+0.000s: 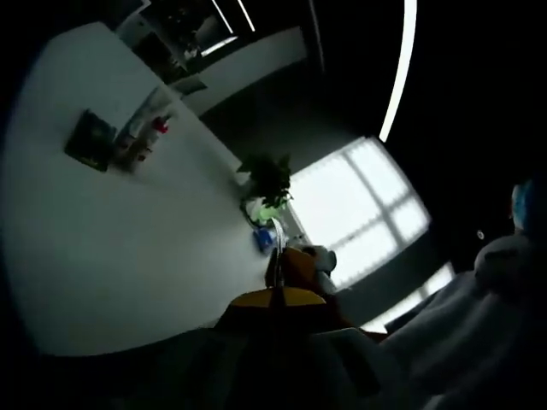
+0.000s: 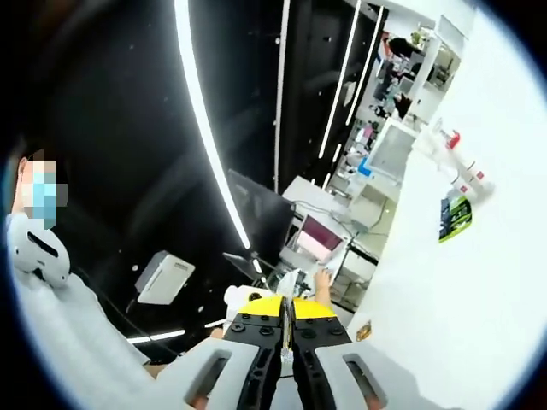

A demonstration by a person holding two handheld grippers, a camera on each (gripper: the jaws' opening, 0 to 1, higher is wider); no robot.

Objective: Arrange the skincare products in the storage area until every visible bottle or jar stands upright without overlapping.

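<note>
While both grippers, left and right, point away with jaws narrow and empty, no arranging step is begun, and the next move needs a reach to the bottles at ten o'clock on the table.

My right gripper looks like matt black and yellow plastic with smooth grey housings. The white table reads smooth and faintly glossy. Near its far edge, the bottles look like shiny plastic.
</note>
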